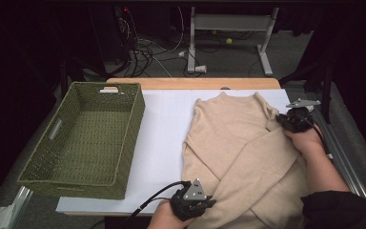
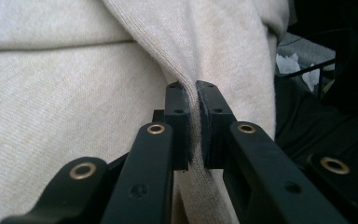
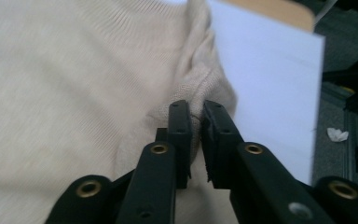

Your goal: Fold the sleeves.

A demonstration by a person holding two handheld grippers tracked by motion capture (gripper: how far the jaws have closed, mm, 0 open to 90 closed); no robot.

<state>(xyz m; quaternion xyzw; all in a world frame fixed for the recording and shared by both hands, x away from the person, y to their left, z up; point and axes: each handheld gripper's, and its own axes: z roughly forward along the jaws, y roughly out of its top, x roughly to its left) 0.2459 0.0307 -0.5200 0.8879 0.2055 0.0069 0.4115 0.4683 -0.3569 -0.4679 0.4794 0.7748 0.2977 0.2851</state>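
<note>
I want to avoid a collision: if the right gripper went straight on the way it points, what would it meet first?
Probably only more of the sweater. The right gripper is already shut on a fold of it.

the high view looks forward and down from above the person's side of the desk (image 1: 167, 124), taking in the whole top, a green basket (image 1: 83, 138) and the floor beyond. the left claw (image 2: 193, 100) view sits very near, facing along its black jaws into beige sweater (image 2: 51, 93) knit. the right claw (image 3: 195, 116) view is equally close, facing the sweater's edge and white desk surface. all three views share the sweater.
</note>
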